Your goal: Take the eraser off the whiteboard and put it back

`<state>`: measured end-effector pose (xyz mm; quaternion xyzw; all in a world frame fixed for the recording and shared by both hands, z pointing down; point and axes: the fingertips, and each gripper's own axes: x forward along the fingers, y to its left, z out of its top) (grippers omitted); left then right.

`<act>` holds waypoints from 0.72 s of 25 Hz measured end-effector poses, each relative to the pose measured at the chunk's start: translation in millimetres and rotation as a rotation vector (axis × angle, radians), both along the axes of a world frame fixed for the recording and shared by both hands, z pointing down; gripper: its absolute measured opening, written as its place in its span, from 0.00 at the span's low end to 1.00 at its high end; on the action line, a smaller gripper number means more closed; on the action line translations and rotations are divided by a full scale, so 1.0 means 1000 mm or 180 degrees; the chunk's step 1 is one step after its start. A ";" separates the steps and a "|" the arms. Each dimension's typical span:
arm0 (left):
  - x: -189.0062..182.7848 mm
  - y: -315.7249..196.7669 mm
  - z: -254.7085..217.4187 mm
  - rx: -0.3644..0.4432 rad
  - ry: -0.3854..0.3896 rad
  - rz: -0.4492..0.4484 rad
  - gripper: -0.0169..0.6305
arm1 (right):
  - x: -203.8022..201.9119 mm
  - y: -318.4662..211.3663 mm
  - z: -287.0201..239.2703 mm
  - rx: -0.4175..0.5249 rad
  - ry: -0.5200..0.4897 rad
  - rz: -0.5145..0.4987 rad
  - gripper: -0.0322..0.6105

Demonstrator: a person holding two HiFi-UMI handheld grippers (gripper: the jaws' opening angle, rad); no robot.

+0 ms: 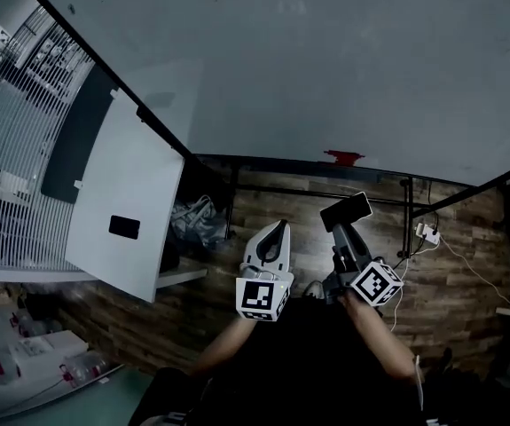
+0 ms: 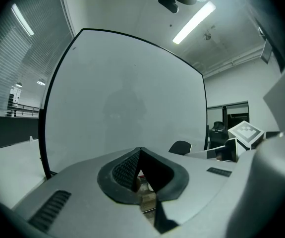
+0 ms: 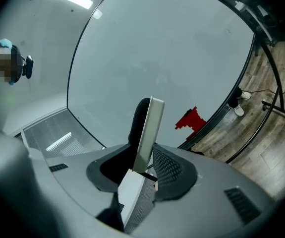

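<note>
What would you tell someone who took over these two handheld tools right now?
Left tool: jaws together, nothing in them.
Right tool: shut on the eraser, which stands up edge-on between the jaws.
The whiteboard is straight ahead; the eraser appears clear of it.
Done: the eraser is off the board.
Left: put it back on the board.
A red patch sits at the board's lower edge; I cannot tell what it is.

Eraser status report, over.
Left gripper shut, empty. Right gripper shut on eraser, held short of the whiteboard. Nothing seen in between.
</note>
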<state>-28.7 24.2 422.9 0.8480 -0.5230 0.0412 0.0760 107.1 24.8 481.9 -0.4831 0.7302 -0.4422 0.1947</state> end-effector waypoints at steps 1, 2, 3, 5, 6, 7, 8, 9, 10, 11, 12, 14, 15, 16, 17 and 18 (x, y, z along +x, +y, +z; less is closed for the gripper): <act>-0.003 -0.004 0.001 0.0000 -0.0003 0.0023 0.03 | -0.004 -0.004 0.000 -0.0001 0.0002 0.0017 0.28; -0.007 -0.008 0.002 -0.0001 -0.0005 0.0047 0.03 | -0.009 -0.008 0.001 -0.0004 0.0014 0.0032 0.28; -0.009 -0.011 0.004 -0.0004 -0.0002 0.0071 0.03 | -0.012 -0.011 0.002 -0.0007 0.0039 0.0046 0.28; -0.014 -0.020 0.005 -0.0006 0.0013 0.0130 0.03 | -0.019 -0.018 0.007 -0.0035 0.0066 0.0086 0.28; -0.016 -0.024 0.006 -0.0003 0.0019 0.0166 0.03 | -0.022 -0.022 0.010 -0.0063 0.0052 0.0113 0.28; -0.018 -0.029 0.006 0.0000 0.0022 0.0202 0.03 | -0.025 -0.026 0.014 -0.0095 0.0033 0.0143 0.28; -0.021 -0.033 0.006 0.0003 0.0027 0.0229 0.03 | -0.027 -0.030 0.018 -0.0133 0.0024 0.0181 0.28; -0.025 -0.037 0.007 0.0005 0.0034 0.0248 0.03 | -0.029 -0.034 0.021 -0.0173 0.0028 0.0222 0.28; -0.029 -0.040 0.008 0.0002 0.0041 0.0260 0.03 | -0.031 -0.037 0.025 -0.0208 0.0040 0.0258 0.28; -0.034 -0.044 0.009 -0.0004 0.0051 0.0271 0.03 | -0.034 -0.040 0.028 -0.0231 0.0057 0.0286 0.28; -0.039 -0.048 0.011 -0.0015 0.0065 0.0284 0.03 | -0.038 -0.044 0.030 -0.0243 0.0076 0.0307 0.28; -0.047 -0.052 0.014 -0.0029 0.0086 0.0328 0.03 | -0.045 -0.050 0.033 -0.0238 0.0118 0.0340 0.28; -0.050 -0.053 0.015 -0.0028 0.0089 0.0355 0.03 | -0.048 -0.051 0.034 -0.0238 0.0120 0.0364 0.28; -0.052 -0.054 0.015 -0.0023 0.0092 0.0380 0.03 | -0.050 -0.052 0.035 -0.0240 0.0109 0.0387 0.28; -0.055 -0.056 0.015 -0.0017 0.0096 0.0396 0.03 | -0.053 -0.053 0.036 -0.0248 0.0085 0.0408 0.28; -0.059 -0.059 0.016 -0.0015 0.0099 0.0406 0.03 | -0.056 -0.054 0.039 -0.0276 0.0041 0.0434 0.28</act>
